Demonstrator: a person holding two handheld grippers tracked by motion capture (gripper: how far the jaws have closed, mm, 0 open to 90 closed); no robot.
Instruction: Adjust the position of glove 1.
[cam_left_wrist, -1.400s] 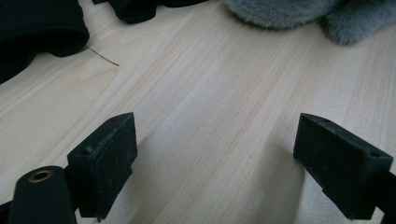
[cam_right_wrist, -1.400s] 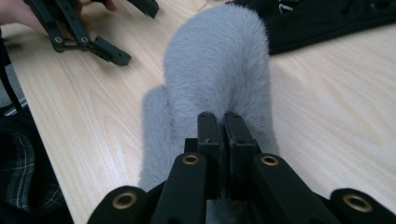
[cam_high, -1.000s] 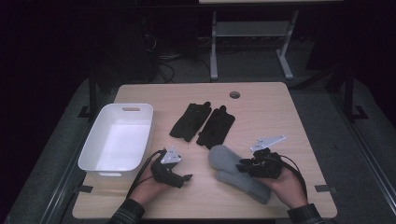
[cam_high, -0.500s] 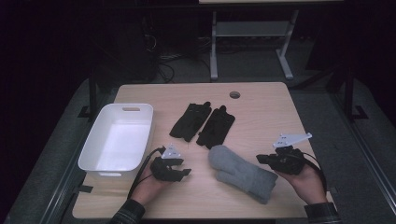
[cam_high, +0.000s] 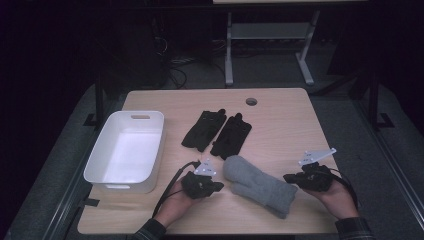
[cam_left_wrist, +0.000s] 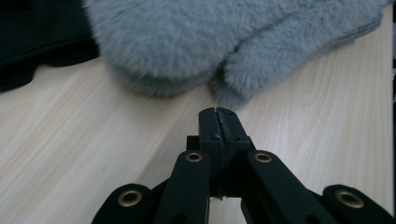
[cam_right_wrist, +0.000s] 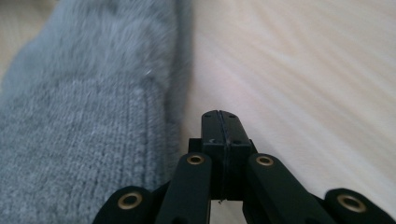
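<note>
Left gripper (cam_high: 216, 187) black with grey 3-cornered plate and trailing black cable, right gripper (cam_high: 289, 177) alike, each with 2 black jaws on linked arms with brass-ringed pivots, dark plaid sleeve cuffs (cam_high: 150, 231)

Grey mitten (cam_high: 259, 183), black gloves (cam_high: 217, 132)

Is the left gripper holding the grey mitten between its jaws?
No, the left gripper has its jaws shut together on nothing, just short of the grey mitten lying on the table.

left gripper (cam_high: 216, 187) just closed, empty; right gripper (cam_high: 291, 178) closed too; both apparently held low.
</note>
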